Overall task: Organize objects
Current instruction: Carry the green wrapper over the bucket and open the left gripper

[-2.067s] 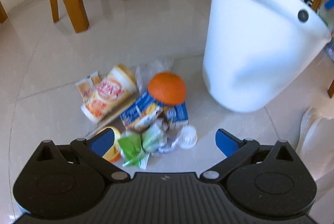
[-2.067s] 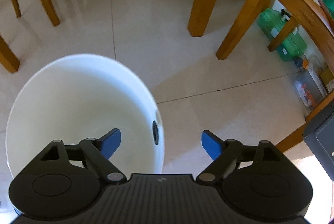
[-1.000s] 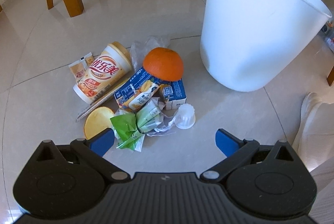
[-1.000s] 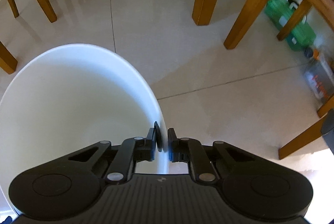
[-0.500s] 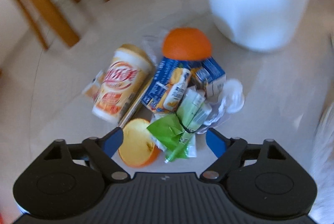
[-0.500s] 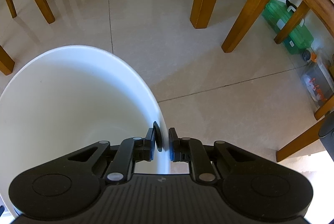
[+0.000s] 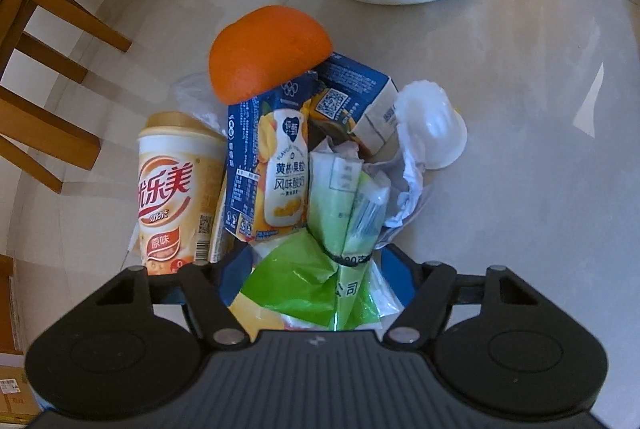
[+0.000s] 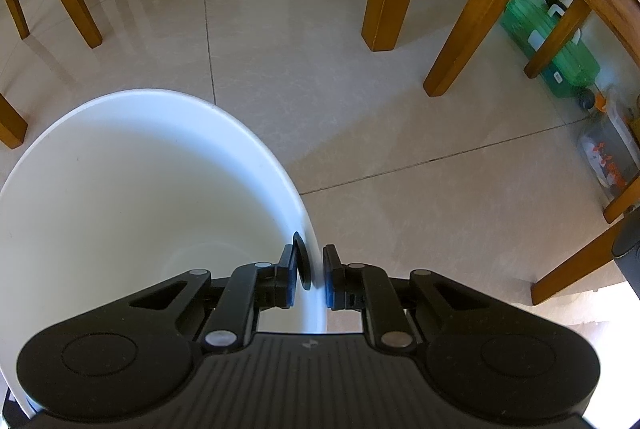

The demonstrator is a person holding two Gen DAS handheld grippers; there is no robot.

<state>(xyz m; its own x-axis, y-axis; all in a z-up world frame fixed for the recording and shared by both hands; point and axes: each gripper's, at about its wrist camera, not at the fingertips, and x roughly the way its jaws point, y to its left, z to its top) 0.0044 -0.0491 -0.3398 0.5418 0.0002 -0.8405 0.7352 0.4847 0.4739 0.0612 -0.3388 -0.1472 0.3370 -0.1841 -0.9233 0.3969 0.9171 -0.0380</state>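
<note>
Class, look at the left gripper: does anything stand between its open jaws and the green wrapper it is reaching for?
Nothing visible does. The left gripper already has its jaws either side of the green wrapper; the blue carton and milk tea cup lie beyond it.

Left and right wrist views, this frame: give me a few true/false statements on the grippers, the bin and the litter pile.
1. The right gripper is shut on the bin rim. True.
2. The left gripper is shut on the orange. False: it is open, straddling the green wrapper.
3. The orange rests on the blue carton. True.
4. The milk tea cup stands upright. False: it lies on its side.
5. The bin already holds litter. False: the part of its inside that shows is bare white.
</note>
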